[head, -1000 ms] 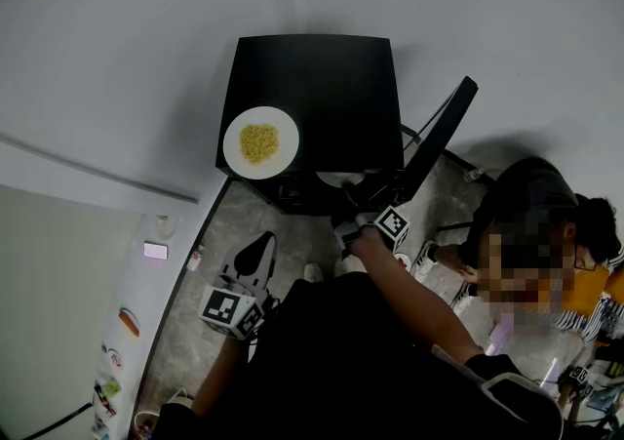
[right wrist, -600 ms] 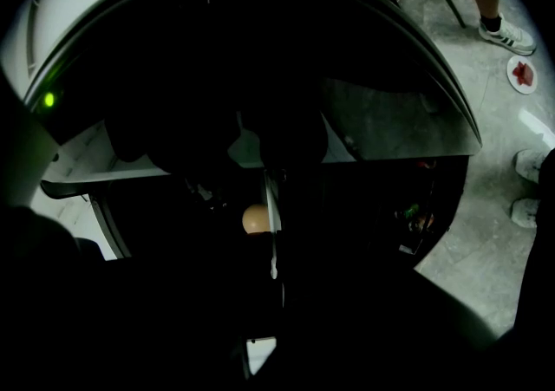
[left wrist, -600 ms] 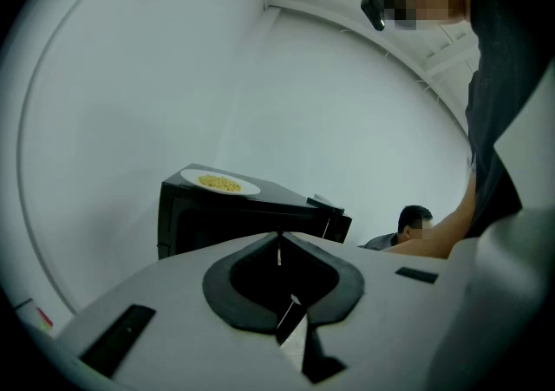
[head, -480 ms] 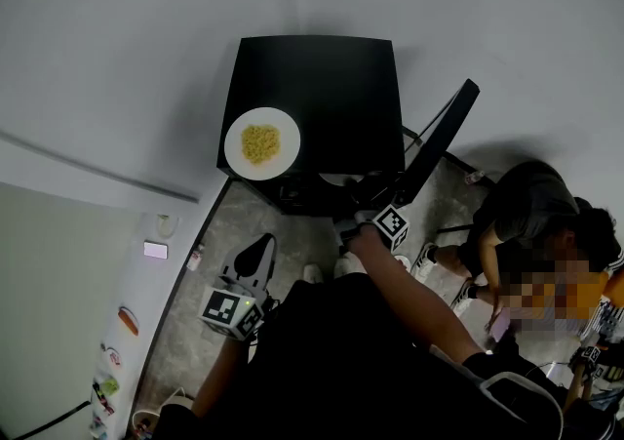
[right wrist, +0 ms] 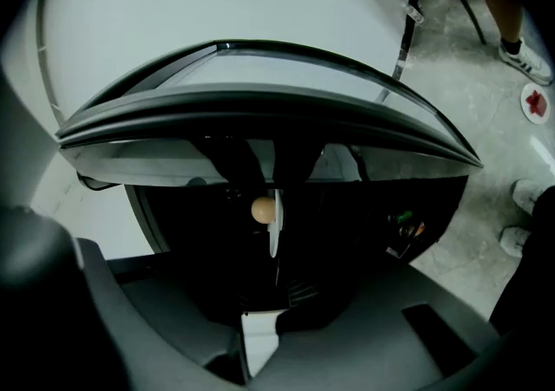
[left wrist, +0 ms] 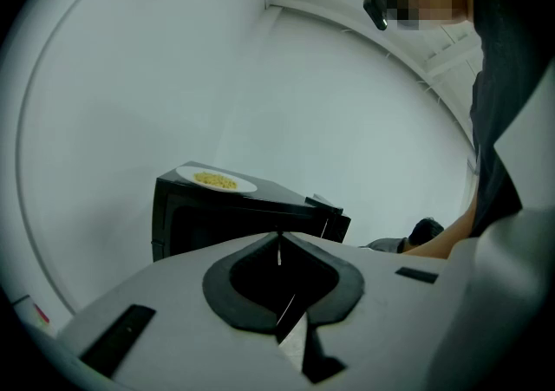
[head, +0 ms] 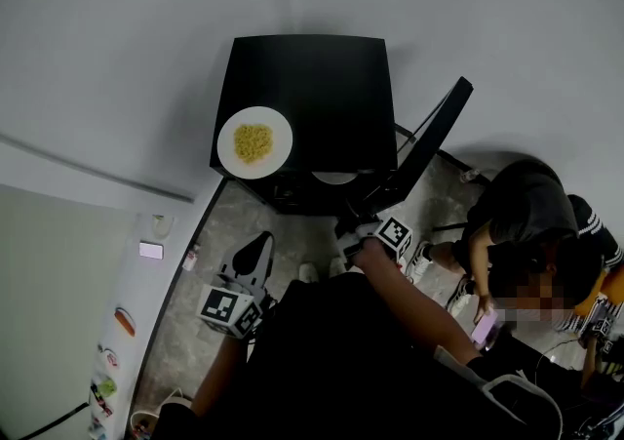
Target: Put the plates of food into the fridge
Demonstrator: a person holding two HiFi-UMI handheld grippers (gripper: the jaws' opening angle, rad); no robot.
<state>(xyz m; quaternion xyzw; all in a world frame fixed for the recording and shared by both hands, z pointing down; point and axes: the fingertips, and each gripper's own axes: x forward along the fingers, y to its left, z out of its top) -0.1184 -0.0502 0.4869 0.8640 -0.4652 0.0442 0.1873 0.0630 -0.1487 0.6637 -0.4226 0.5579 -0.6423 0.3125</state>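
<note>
A white plate of yellow food [head: 254, 142] sits on top of the small black fridge [head: 302, 77], near its front left corner; the left gripper view shows the same plate [left wrist: 217, 179]. A second white plate [head: 334, 178] lies inside the fridge, edge-on in the right gripper view [right wrist: 275, 224] with a round tan piece of food [right wrist: 263, 209] on it. My right gripper [head: 349, 229] hangs just in front of the opening, apart from that plate; its jaws have just been opening and nothing is pressed between them. My left gripper [head: 255, 255] stays low at the left, shut and empty.
The fridge door [head: 429, 140] stands open to the right. A person [head: 526, 223] crouches on the stone floor right of the door. A pale panel with small stickers [head: 122, 326] runs along the lower left. White wall stands behind the fridge.
My right gripper has drawn back a little from the fridge opening, leaving the plate inside. The person at the right has shifted. My left gripper has not moved.
</note>
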